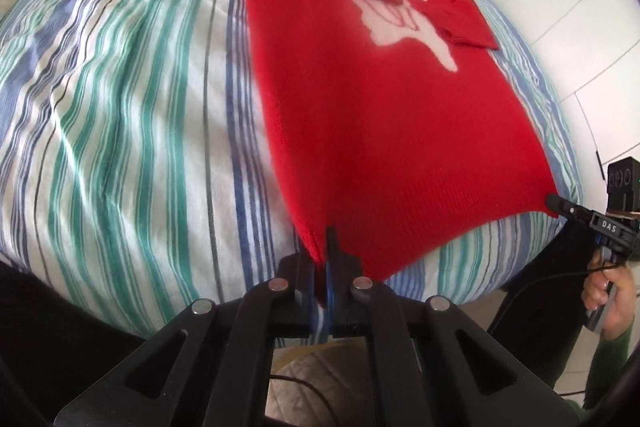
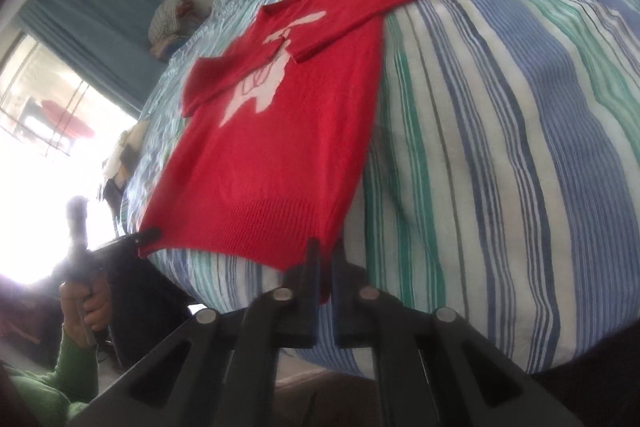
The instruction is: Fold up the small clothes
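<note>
only readable text: "das" in white on the black body of the right hand-held gripper [image 1: 554,203], seen at the right edge of the left wrist view. no brand or label visible on the red knitted sweater with white hand-shaped motif [image 1: 384,131]; motif partly covered by both sleeves folded across the chest.

sweater lies flat on the bed with the blue/green/white striped cover [image 1: 120,107], neck end far, ribbed hem near. left hand-held gripper [image 1: 325,251] is closed, pinching the hem corner on its side; red fabric sits between the fingers. right hand-held gripper also closed on the other hem corner, cloth clamped at the tips. both corners look slightly lifted, hem edge sagging btwn them.

hard to read: left wrist view has motion blur on the sweater's left edge. in the right wrist view the left gripper is backlit by the bright window [image 2: 48,131], detail washed out. person mostly cut off: only hands on the handles and green sleeves [image 2: 60,379] show. stuff near the blue curtain [image 2: 92,27] too small to id.
</note>
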Motion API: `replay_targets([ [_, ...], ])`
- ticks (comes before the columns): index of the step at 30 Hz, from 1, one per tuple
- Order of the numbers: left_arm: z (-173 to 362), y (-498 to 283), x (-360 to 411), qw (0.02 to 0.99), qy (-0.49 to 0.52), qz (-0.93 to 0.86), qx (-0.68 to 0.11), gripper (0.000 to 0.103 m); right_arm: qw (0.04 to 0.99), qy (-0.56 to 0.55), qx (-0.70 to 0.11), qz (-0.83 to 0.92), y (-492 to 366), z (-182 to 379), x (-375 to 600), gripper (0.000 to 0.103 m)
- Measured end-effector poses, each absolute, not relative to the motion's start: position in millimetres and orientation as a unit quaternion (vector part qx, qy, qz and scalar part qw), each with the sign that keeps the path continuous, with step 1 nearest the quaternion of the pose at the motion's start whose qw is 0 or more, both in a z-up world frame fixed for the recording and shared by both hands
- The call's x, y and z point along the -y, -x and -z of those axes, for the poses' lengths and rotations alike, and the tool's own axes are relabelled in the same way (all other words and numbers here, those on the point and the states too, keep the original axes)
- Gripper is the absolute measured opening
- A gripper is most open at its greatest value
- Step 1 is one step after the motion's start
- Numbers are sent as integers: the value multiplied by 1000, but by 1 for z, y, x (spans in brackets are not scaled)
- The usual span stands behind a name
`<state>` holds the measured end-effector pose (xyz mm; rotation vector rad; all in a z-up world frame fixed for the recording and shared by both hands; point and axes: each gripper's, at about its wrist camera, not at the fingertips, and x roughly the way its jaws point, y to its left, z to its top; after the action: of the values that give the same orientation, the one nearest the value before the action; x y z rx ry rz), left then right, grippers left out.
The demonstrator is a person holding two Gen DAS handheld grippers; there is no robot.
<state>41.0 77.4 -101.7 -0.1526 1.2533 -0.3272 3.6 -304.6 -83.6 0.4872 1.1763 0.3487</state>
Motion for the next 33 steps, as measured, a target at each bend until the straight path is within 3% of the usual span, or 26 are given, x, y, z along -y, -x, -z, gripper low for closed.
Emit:
replay_targets([
  [16, 127, -39, -76, 820, 85, 120, -553, 8, 798, -194, -561, -101, 2, 130, 298, 2],
  [18, 122, -31, -83, 819, 88, 122, -553, 13, 806, -181, -555, -99, 5, 126, 295, 4],
  [21, 113, -20, -91, 817, 82, 109, -561, 48, 808, -166, -557, -95, 14, 117, 297, 25],
  [22, 108, -14, -95, 819, 75, 97, -560, 65, 810, -156, -558, -90, 18, 113, 300, 35],
  [23, 104, -8, -98, 824, 65, 82, -557, 72, 813, -143, -559, -81, 23, 107, 303, 40],
  [27, 74, 9, -118, 850, 43, 51, -522, 72, 838, -52, -542, -36, 29, 75, 319, 40],
  [31, 41, 5, -131, 885, 46, 23, -464, 77, 878, 61, -475, -29, -11, 21, 317, 41],
  [33, 33, -2, -130, 894, 49, 10, -445, 79, 892, 86, -439, -69, -42, 2, 305, 49],
])
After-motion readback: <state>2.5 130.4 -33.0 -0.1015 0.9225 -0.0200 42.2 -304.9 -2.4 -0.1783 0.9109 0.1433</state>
